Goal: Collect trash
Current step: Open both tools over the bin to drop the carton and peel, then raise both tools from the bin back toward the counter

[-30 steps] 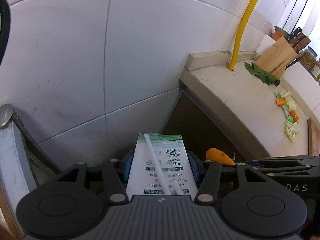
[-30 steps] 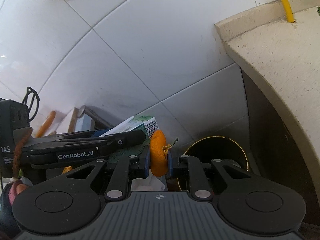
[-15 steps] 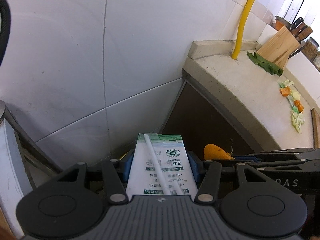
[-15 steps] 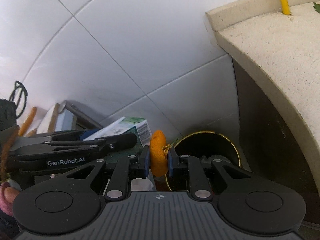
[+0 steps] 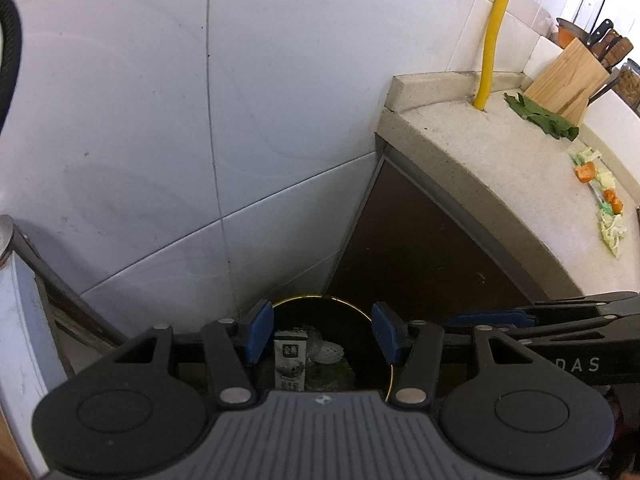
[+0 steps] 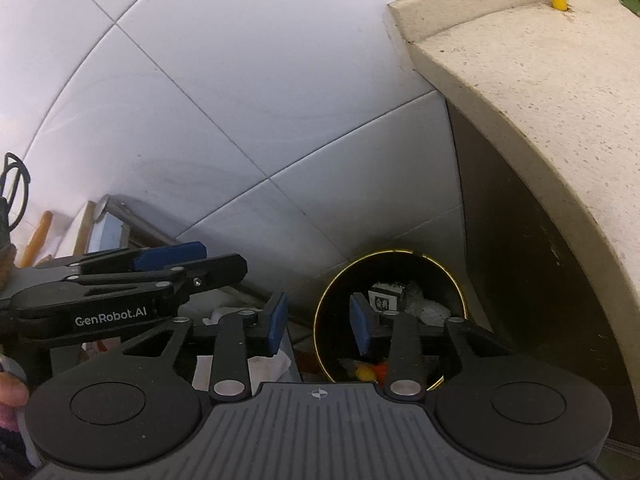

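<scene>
Your left tongs (image 5: 322, 334) hang wide apart with nothing between the blue pads (image 5: 260, 330), directly above the mouth of the black bin (image 5: 360, 320) with its thin gold rim. Down inside that bin the milk carton (image 5: 291, 364) stands on end, close to the near-left wall, with crumpled pale wrapping (image 5: 326, 350) just beside it on the right and something green lower down. Your right tongs (image 6: 318, 328) are also spread open and empty; the right pad sits over the bin's opening while the left pad hangs outside the rim, over scraps of white paper (image 6: 264, 364) on the floor. From the right wrist view the bin (image 6: 320, 320) stands on the floor in the corner between the tiled wall (image 6: 200, 100) and the dark side panel under the bench (image 6: 540, 92), and the carton (image 6: 384, 298) shows towards its far side, touching the crumpled wrapping. Near the bin's front edge lie small yellow and orange pieces (image 6: 370, 370), partly hidden by your tongs, so you cannot tell what they are. Up on the bench (image 5: 500, 152), well apart from the bin, a green leaf (image 5: 540, 118) lies beside the wooden knife block (image 5: 568, 80), and a trail of pale green and orange vegetable scraps (image 5: 604, 204) runs along the right side. A yellow pipe (image 5: 496, 32) rises from the far end of the bench against the wall.
</scene>
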Motion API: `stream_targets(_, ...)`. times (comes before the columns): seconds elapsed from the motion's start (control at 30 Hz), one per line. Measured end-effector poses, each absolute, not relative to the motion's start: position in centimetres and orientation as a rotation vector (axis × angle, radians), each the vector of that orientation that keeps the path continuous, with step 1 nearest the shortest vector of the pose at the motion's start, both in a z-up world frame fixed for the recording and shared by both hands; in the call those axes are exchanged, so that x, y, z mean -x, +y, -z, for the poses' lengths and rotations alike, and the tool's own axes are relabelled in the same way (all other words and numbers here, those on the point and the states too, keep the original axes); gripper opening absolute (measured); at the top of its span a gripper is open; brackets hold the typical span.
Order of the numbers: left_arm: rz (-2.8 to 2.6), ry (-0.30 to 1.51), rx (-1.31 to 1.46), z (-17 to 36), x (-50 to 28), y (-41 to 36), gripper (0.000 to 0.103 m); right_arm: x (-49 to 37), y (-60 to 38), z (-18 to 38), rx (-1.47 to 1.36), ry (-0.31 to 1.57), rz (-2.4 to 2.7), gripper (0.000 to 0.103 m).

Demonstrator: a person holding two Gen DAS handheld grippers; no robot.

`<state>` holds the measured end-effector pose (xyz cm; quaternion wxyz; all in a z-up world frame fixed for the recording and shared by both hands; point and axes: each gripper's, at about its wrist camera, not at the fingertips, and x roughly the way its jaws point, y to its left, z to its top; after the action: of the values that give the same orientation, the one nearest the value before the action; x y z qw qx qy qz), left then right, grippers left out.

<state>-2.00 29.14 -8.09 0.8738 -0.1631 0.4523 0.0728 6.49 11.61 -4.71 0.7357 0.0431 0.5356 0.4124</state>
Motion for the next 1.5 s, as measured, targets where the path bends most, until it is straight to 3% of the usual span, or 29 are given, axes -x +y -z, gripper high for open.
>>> stream_targets(0.7, -0.16, 0.902, 0.348, 8.1, 2.4, 29.5, 0.054, -5.8, 9.1, 4.1, -0.068, 1.177, -0.819, 0.061)
stream_targets(0.77, -0.159, 0.902, 0.345, 8.1, 2.4, 29.4, 0.059, -5.5, 9.3, 4.1, -0.061, 1.18, -0.819, 0.062)
stream_targets(1.07, -0.171, 0.891, 0.325, 8.0, 2.4, 29.0, 0.06, -4.8, 9.3, 3.8, -0.047, 1.187, -0.818, 0.077)
stream_targets(1.5, -0.213, 0.881, 0.24, 7.7, 2.3, 28.1, 0.062, -5.2, 6.6, 3.1, -0.043, 1.177, -0.803, 0.082)
